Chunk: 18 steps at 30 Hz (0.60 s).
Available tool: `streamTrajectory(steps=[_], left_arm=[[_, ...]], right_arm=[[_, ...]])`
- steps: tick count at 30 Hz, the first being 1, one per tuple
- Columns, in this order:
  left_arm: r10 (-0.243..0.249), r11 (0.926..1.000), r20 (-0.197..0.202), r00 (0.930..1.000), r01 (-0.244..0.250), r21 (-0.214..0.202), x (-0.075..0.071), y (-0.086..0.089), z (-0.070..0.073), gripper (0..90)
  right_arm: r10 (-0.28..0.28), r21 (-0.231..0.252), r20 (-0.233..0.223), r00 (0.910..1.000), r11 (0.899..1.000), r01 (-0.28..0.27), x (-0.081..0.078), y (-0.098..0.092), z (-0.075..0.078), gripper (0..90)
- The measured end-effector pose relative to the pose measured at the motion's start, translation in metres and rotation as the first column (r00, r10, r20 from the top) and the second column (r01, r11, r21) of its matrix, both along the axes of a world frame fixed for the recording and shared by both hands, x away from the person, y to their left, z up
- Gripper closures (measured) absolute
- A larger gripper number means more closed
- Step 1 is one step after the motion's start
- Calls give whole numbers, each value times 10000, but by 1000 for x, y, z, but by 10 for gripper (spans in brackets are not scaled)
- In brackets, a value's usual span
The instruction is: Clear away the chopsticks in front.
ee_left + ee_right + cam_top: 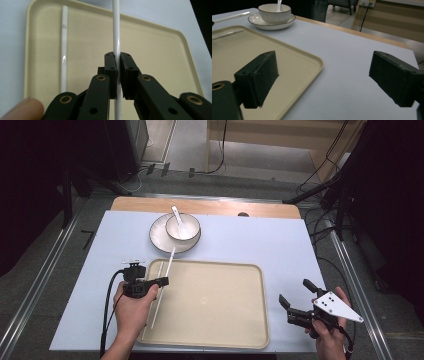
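- The left gripper is clenched on a white chopstick, pads pinching it roughly mid-length; in the left gripper view the chopstick runs straight up between the closed jaws.
- In the high view the held chopstick's long axis runs from about 7 o'clock to 1 o'clock: its near end is over the tray, and its far end reaches past the tray's far rim toward the plate.
- A second chopstick already lies in the tray along its left edge, nearly parallel to the held one and just beside it at 9 o'clock.
- My reading: the coming move is to lower the held chopstick next to its mate, so the gap between the two sticks and keeping them parallel matter most. The left hand is the nearer one.
- The right gripper hangs released, jaws wide apart, off the tray's right edge at about 4 o'clock.
- A bowl with a spoon sits on the plate at 12 o'clock of the tray.
- The lying chopstick bears a small grey mark near its far end; too small to read.
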<state>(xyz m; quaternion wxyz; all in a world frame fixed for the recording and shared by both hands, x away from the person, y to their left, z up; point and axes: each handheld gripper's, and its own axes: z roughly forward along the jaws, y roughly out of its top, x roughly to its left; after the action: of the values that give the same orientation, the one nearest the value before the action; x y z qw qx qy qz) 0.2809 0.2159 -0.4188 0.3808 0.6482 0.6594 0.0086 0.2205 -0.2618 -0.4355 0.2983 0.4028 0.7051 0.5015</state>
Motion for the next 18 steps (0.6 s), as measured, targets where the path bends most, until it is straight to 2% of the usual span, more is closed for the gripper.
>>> streamTrajectory(steps=[2, 5, 7, 11, 18], left_arm=[[-26, 10000, -33, 10000, 26, -28, -3, -1, -2, 854], [-32, 10000, -63, 10000, 32, -32, -6, -3, -5, 853], [-33, 10000, -116, 9999, 33, -31, -8, -3, -7, 853], [21, 10000, -193, 9998, -22, -59, -11, -5, -12, 853], [209, 9997, -325, 9993, -205, 131, -15, -3, -20, 853]], right_arm=[[99, 49, 74, 9999, 9999, -99, -1, 1, -1, 131], [87, -20, 319, 9995, 10000, -86, -1, 2, -3, 129], [247, 22, 251, 9994, 9997, -248, -1, 1, -3, 114], [653, 8, -126, 9978, 9979, -653, -1, 2, 0, 0], [794, -116, -124, 9968, 9968, -795, -3, 2, 2, 0]])
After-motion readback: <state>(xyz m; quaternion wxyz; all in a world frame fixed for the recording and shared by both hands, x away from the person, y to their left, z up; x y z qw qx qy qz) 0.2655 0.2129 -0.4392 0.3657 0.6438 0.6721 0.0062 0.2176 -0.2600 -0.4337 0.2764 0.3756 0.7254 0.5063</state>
